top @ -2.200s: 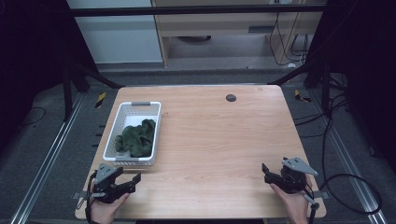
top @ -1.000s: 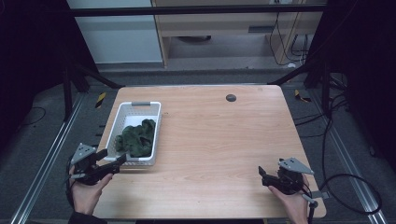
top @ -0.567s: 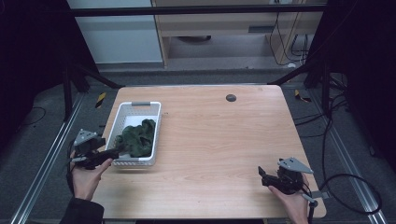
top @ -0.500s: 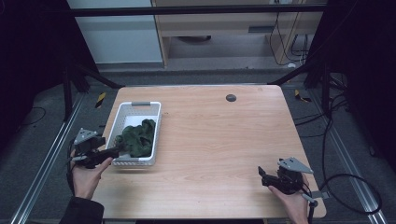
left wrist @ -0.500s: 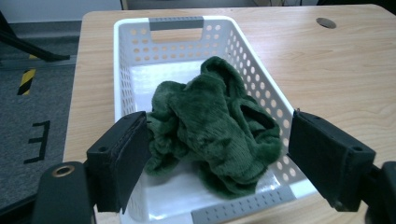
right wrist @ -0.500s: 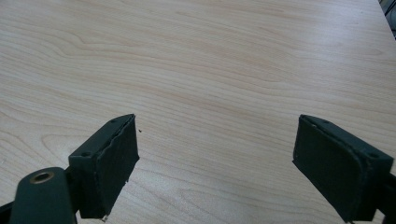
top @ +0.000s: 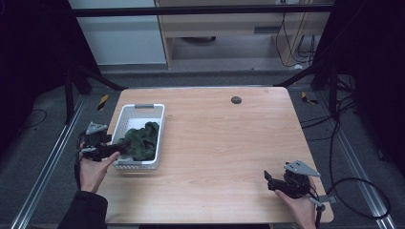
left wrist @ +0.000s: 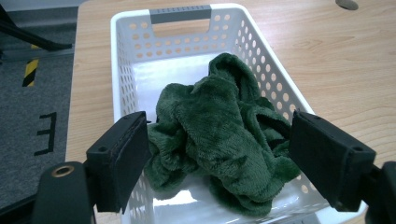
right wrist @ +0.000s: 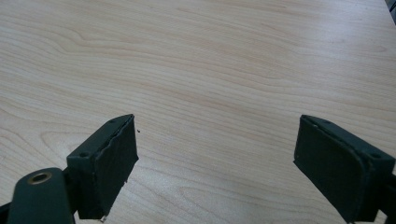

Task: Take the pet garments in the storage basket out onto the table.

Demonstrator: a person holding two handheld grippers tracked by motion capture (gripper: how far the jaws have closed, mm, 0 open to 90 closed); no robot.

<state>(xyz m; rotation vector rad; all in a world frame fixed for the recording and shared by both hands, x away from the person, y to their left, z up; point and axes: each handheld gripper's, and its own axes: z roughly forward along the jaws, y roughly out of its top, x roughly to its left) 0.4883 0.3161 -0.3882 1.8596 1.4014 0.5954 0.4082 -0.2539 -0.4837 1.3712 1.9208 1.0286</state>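
The green cloth [left wrist: 219, 140] lies bunched in the white basket [top: 125, 120] at the tabletop's [top: 229, 143] left side, so the left gripper [top: 120, 148] comes in at the basket's near end, fingers [left wrist: 122, 158] spread wide and empty, probably framing a grasp; the right gripper [top: 268, 181] waits wide open over bare wood; the left gripper view shows the cloth's plush folds, while the high view shows how far apart the two hands are.

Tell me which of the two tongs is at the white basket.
The left tongs, open and reaching over the white perforated plastic basket toward the dark green fleecy cloth. The right tongs sit open over bare wooden table.
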